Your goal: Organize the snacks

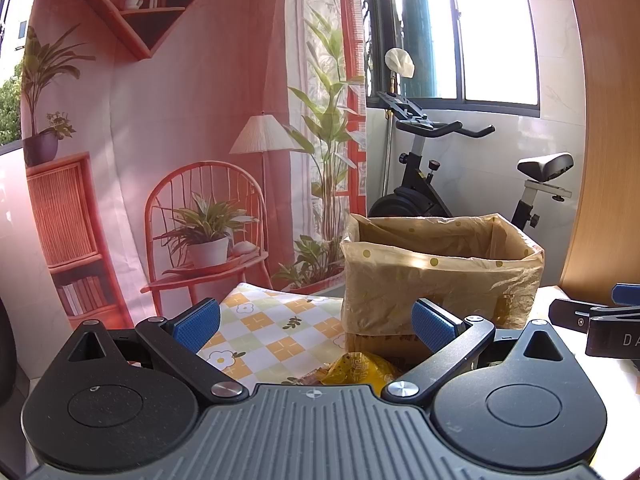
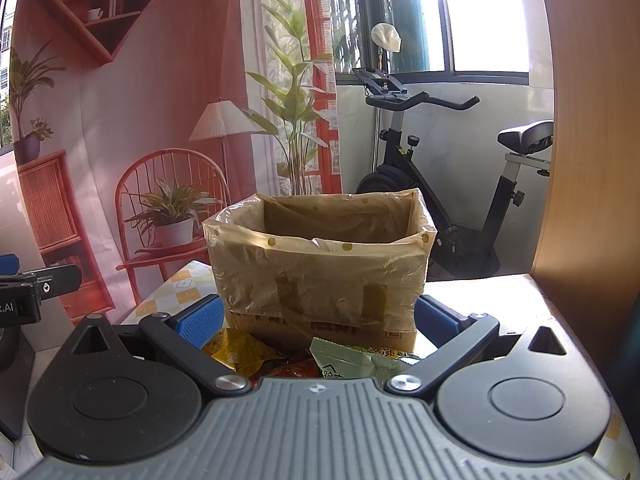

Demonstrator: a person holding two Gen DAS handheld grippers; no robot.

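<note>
One crinkly plastic-lined cardboard box point(image 2: 320, 264)

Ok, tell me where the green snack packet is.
In the right wrist view, the green snack packet lies low, right of centre, before the lined box, beside a yellow packet.

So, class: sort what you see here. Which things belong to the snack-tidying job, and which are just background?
Belongs to the job:
bag-lined box
yellow snack packet
green snack packet
red snack packet
left gripper, open
right gripper, open

Just background:
exercise bike
checked tablecloth
printed backdrop
</note>
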